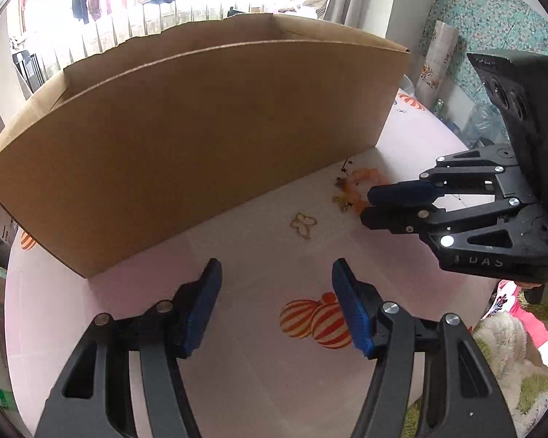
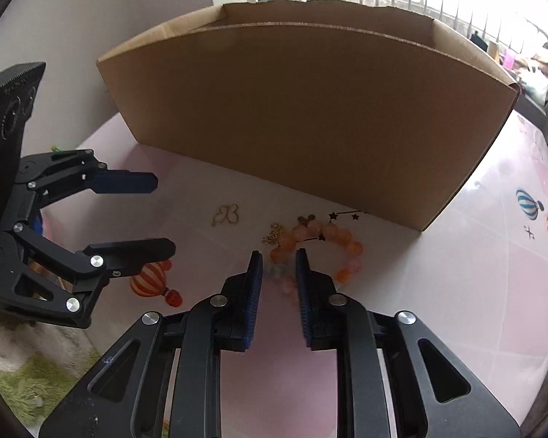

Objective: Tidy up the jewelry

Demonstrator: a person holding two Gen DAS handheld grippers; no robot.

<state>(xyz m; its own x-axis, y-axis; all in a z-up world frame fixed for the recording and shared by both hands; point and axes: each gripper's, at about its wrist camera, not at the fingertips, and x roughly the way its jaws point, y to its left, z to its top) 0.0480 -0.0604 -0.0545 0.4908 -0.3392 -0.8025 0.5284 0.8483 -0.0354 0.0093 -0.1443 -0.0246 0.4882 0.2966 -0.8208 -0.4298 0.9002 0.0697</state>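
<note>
Both grippers fill the near part of each view: the left gripper (image 1: 276, 304) stands with its jaws wide apart and nothing between them, over the pink table cover (image 1: 259, 376); the right gripper (image 2: 279, 284) has its jaws narrow, almost parallel, and some beads of the bracelet show in the gap, but whether the pads already press on them cannot be told. Behind them the cardboard box (image 2: 310, 120) is the largest thing, open at the top, with its long wall running across the table. Just in front of this wall lies the jewelry. The bead bracelet (image 2: 347, 246) is a loop of orange and pale pink beads lying flat; it has no clear long axis, and its near side comes to the right fingertips. Such a string is probably light and limp, with smooth beads that can slip, so a hold across one or two beads on the near arc seems best. Touching it on the left is a small gold chain (image 2: 272, 234), soft and easy to tangle. The gold butterfly pendant (image 1: 303, 224) lies apart to the left, thin, flat and stiff, with its long axis roughly parallel to the box wall; its edge seems the place to take it.
</note>
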